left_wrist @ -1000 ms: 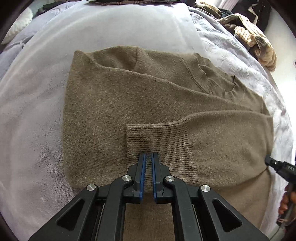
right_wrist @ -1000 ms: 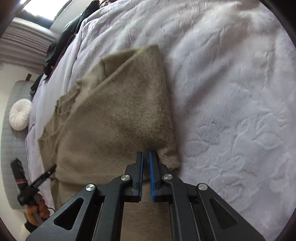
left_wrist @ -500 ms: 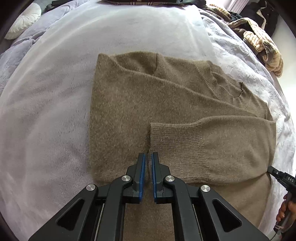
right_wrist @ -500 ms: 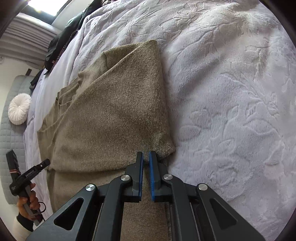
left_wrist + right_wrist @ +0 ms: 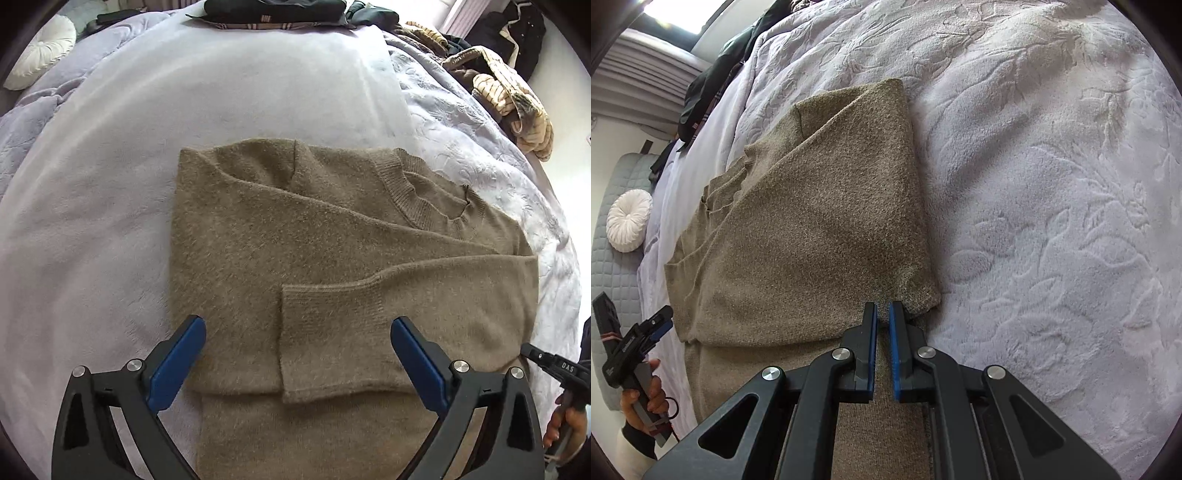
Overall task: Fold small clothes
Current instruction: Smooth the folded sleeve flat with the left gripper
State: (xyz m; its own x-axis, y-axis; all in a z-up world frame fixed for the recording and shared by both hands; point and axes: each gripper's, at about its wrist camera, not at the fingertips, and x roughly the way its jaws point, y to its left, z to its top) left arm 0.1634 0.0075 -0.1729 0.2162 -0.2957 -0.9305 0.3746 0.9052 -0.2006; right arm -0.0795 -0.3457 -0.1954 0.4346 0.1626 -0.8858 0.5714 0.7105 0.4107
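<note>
On the pale blanket (image 5: 110, 221) lies a brown sweater (image 5: 295, 236) with its sleeves folded across it, the left gripper (image 5: 295, 328) opening wide over its lower edge, gripping nothing, and the right gripper (image 5: 882, 314) pinched together at its right corner.

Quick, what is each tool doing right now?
Left tool: opening wide over the brown sweater, gripping nothing.
Right tool: shut at the sweater's edge; grip unclear.
</note>
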